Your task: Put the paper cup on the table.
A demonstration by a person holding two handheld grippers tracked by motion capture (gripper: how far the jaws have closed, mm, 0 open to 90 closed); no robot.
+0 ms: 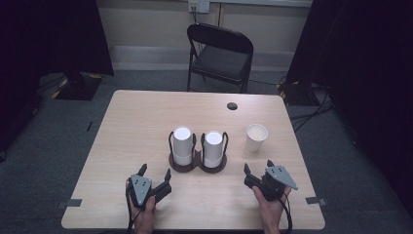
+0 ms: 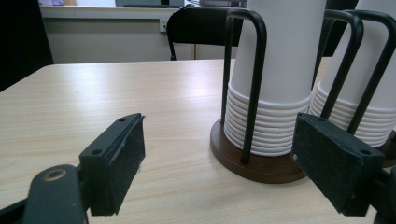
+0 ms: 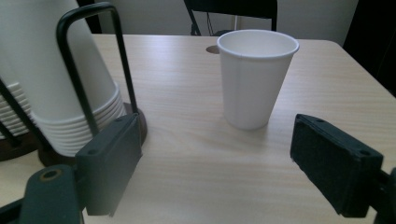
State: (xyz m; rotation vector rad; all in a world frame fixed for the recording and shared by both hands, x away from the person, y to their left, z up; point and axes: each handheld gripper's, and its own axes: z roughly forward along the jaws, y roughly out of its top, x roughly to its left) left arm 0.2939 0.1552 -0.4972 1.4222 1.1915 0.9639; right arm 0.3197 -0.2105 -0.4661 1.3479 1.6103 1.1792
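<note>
Here the right gripper [image 1: 259, 168] sat released, jaws apart, with the single upright white paper cup [image 3: 256, 77] just ahead of its fingers, untouched. The left gripper [image 1: 155, 171] was also released, with the dark two-post wooden holder [image 1: 197, 165] of stacked white cups just past its fingertips.

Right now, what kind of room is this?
Probably an office or a lab's test room: a plain wooden table, a black folding chair by the wall, grey carpet, and dark curtains at the sides.
</note>
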